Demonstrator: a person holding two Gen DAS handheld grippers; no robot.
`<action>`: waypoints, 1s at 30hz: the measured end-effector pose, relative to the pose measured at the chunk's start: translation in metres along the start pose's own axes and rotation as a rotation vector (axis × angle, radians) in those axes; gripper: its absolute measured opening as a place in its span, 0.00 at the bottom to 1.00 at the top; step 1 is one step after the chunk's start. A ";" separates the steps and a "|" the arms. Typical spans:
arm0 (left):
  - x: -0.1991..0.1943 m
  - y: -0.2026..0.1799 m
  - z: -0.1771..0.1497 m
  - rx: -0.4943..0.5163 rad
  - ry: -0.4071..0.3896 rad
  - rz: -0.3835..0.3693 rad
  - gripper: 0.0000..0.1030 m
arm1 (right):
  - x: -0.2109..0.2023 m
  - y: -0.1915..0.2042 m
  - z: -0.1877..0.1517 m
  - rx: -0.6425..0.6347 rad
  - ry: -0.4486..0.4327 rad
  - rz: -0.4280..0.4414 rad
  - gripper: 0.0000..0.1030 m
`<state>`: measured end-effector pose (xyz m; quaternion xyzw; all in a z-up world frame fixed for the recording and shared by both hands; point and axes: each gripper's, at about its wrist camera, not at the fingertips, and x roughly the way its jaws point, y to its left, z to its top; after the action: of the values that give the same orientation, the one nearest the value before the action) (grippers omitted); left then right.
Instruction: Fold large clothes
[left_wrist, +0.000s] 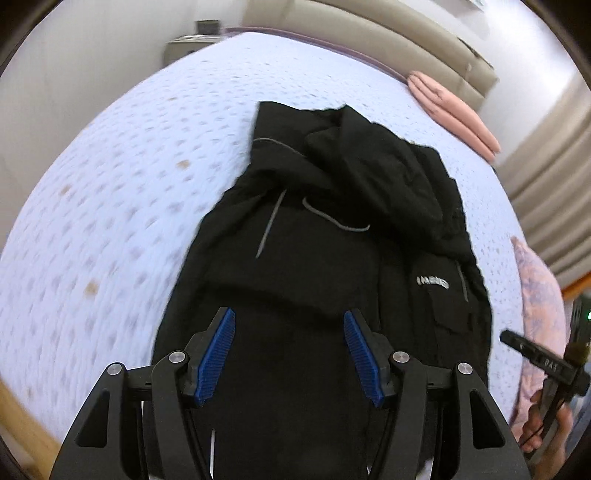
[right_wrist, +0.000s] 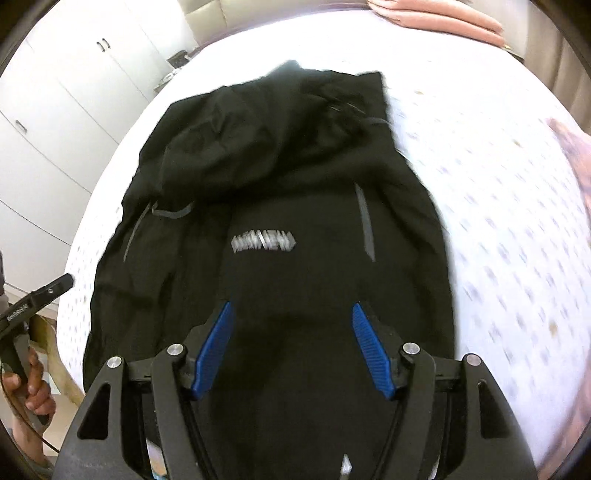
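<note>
A black hooded jacket (left_wrist: 332, 229) with grey drawstrings and a white chest logo lies partly folded on a white dotted bedsheet (left_wrist: 122, 192). My left gripper (left_wrist: 289, 317) hovers over its near part, blue-padded jaws wide apart and empty. In the right wrist view the jacket (right_wrist: 273, 177) fills the middle, hood end far from me. My right gripper (right_wrist: 291, 310) is above it just below the logo, open and empty. Each view shows the other gripper's handle at its edge, the right one (left_wrist: 543, 363) and the left one (right_wrist: 33, 299), each held in a hand.
A folded pink cloth (left_wrist: 454, 110) lies at the bed's far right. A pink patterned pillow (left_wrist: 541, 314) sits at the right edge. Beige headboard (left_wrist: 388, 33) behind, white wardrobe (right_wrist: 55, 110) to the left, wooden bed frame (left_wrist: 18, 417) near the corner.
</note>
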<state>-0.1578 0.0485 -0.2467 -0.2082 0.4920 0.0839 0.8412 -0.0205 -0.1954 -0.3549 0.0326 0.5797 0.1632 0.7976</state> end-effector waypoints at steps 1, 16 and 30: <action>-0.016 0.003 -0.007 -0.015 -0.010 0.006 0.62 | -0.022 -0.011 -0.014 0.002 0.001 0.003 0.67; -0.161 0.030 -0.025 -0.084 -0.084 0.087 0.62 | -0.173 -0.035 -0.037 -0.008 -0.081 -0.057 0.75; 0.022 0.137 -0.094 -0.289 0.241 0.062 0.62 | -0.005 -0.094 -0.087 0.144 0.175 -0.098 0.75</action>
<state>-0.2683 0.1294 -0.3421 -0.3203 0.5783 0.1538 0.7344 -0.0821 -0.2979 -0.4008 0.0473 0.6583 0.0843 0.7465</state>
